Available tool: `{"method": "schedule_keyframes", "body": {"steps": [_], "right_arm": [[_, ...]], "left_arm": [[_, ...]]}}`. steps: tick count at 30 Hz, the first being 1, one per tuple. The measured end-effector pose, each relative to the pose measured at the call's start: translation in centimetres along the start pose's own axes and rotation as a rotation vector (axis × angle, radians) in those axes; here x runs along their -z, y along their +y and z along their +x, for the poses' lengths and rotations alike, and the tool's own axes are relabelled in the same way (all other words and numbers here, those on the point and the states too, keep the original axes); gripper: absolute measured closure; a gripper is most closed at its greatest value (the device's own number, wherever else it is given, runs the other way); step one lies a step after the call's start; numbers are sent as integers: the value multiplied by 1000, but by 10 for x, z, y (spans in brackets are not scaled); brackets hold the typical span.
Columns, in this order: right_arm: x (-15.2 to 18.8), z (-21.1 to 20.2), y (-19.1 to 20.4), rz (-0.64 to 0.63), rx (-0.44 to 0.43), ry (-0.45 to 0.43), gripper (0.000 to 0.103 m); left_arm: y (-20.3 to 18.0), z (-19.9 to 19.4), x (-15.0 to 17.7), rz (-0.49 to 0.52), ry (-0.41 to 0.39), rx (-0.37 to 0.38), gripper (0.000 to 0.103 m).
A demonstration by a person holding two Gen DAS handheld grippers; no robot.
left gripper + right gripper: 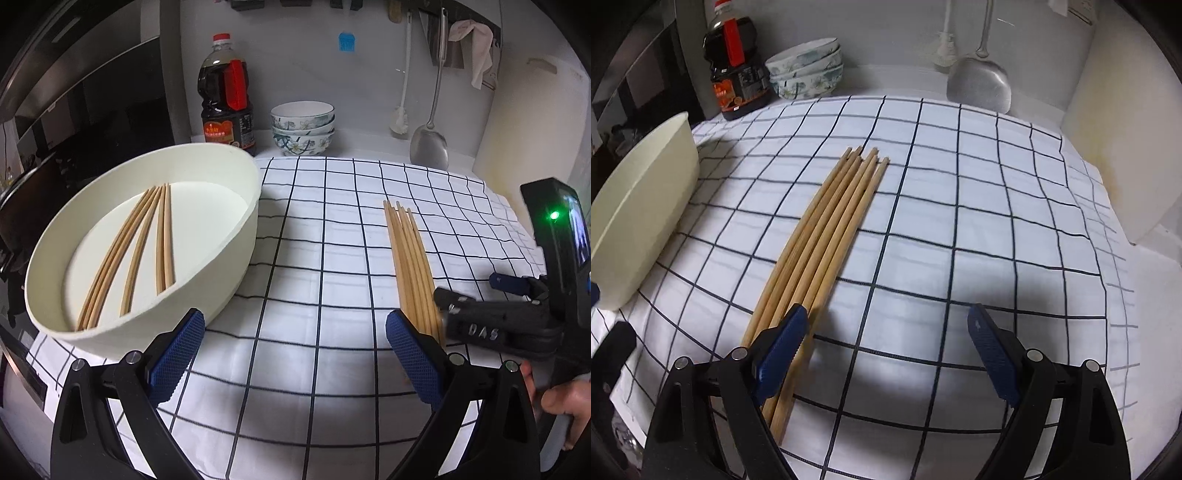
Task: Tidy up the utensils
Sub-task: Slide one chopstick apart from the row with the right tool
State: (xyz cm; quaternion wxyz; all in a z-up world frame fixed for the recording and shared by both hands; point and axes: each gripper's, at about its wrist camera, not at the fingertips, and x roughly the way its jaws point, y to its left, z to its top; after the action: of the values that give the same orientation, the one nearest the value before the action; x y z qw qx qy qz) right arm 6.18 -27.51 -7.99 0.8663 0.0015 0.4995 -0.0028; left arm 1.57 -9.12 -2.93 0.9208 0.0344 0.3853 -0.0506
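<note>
a white cloth with a dark grid pattern is covering the counter. a bundle of pale wooden chopsticks is lying on it, side by side and touching, tips fanning slightly toward the back wall. a round cream plastic basin is sitting on the cloth's left side, well apart from the bundle, and more wooden chopsticks are lying loose on its floor.

the right gripper is hovering over the bundle's near end with its blue-padded jaws spread wide; its left finger is sitting over the chopsticks, nothing gripped. the left gripper is hanging wide and empty over bare cloth between basin and bundle.

at the back, a dark sauce bottle with a red cap is standing beside a stack of floral ceramic bowls; a metal spatula and a white brush are hanging on the wall.
</note>
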Motion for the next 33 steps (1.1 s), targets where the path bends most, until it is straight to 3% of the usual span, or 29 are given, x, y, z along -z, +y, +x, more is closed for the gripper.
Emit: {"method": "schedule_keyframes", "body": {"steps": [4, 7, 11, 16, 24, 28, 33], "right_arm": [[0, 0, 0, -4, 7, -5, 18], [-1, 0, -6, 8, 1, 4, 18], [-3, -1, -18, 15, 63, 18, 19], [-3, -4, -40, 97, -5, 17, 18], [-2, 2, -24, 57, -18, 22, 18], [-2, 6, -30, 49, 65, 36, 19], [-1, 2, -46, 122, -31, 28, 18]], "left_arm": [[-8, 2, -8, 45, -15, -27, 6], [-13, 7, -13, 57, 6, 2, 6], [-23, 15, -20, 83, 41, 51, 6], [-31, 29, -21, 93, 103, 107, 6], [-23, 42, -28, 37, 165, 156, 6], [-21, 48, -30, 28, 189, 161, 6], [-22, 49, -29, 38, 194, 151, 6]]}}
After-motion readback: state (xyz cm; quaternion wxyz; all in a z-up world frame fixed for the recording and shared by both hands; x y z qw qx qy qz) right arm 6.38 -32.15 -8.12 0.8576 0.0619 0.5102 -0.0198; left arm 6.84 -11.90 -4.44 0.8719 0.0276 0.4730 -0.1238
